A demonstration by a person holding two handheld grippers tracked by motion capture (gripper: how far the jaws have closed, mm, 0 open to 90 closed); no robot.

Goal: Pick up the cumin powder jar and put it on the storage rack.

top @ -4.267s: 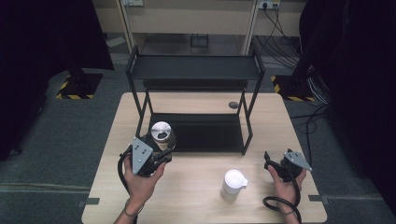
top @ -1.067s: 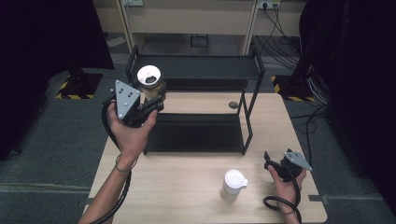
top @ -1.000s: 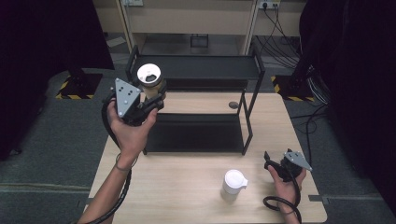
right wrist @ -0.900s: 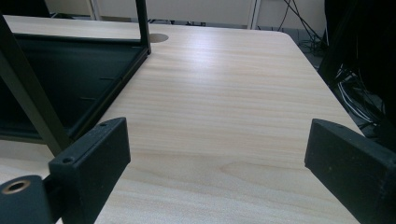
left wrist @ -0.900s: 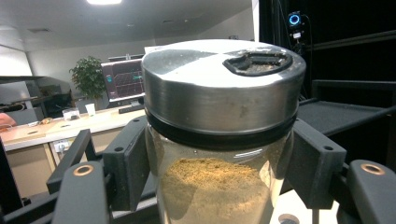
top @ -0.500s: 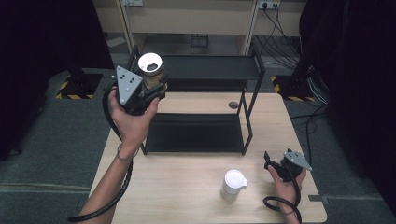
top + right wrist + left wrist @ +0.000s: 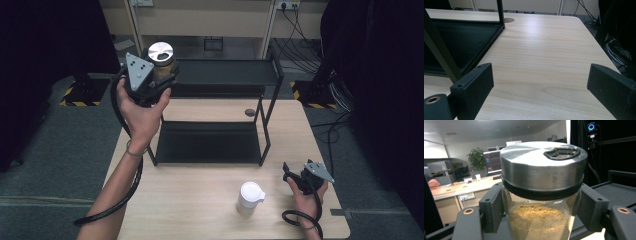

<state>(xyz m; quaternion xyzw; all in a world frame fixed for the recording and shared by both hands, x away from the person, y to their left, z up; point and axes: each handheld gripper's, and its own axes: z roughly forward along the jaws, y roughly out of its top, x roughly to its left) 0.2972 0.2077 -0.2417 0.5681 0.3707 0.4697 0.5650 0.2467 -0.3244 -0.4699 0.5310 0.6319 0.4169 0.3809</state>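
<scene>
Jar (image 7: 541,195) of brown powder clamped between the left gripper (image 7: 150,82) fingers (image 7: 491,210), lifted clear of the desk (image 7: 200,200) and hovering at the left end of the rack's (image 7: 225,75) top shelf. Lift looks done; setting down on the shelf and letting go left. Right gripper (image 7: 300,179) resting low on the desk, fingers (image 7: 474,87) spread wide, nothing between them. White bottle (image 7: 249,196) just beside it, untouched.
</scene>
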